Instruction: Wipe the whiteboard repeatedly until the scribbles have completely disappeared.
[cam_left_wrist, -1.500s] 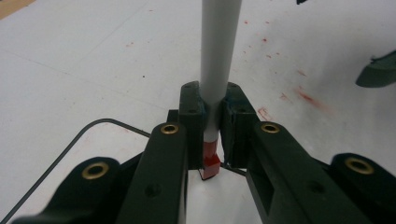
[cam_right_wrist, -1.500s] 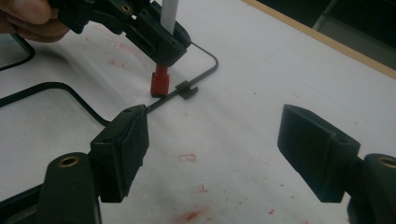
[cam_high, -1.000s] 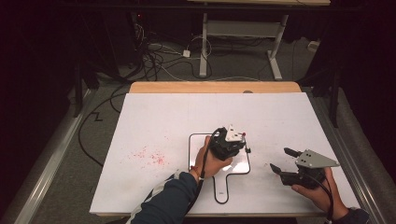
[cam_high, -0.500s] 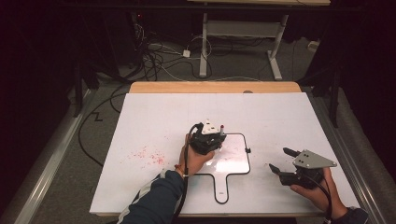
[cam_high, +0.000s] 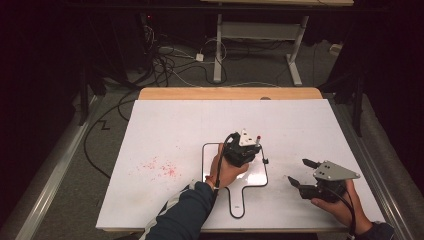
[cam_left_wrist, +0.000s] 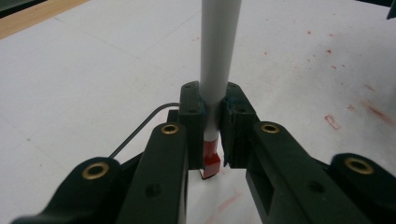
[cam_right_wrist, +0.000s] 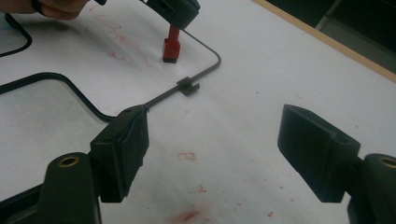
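Observation:
My left gripper (cam_high: 251, 149) (cam_left_wrist: 212, 105) is shut on a white marker (cam_left_wrist: 219, 46), held upright with its red tip (cam_right_wrist: 171, 48) down at the far right corner of a small black-framed whiteboard (cam_high: 250, 176). Whether the tip touches the board, I cannot tell. The board lies flat on the white table sheet with its handle (cam_high: 238, 205) towards me. Faint red scribbles (cam_right_wrist: 122, 46) mark its surface. My right gripper (cam_high: 299, 171) (cam_right_wrist: 212, 154) stands open to the right of the board, just above the sheet, with nothing between its fingers.
A small black clip (cam_right_wrist: 188, 87) sits on the board's right frame edge. Red ink specks (cam_high: 160, 168) dot the sheet to the left of the board. A wooden strip (cam_high: 230, 93) runs along the table's far edge, with cables (cam_high: 165, 60) and desk legs on the floor behind.
My left gripper swung left across the board with the marker, then came back right to the board's far right corner. The right gripper has stayed put.

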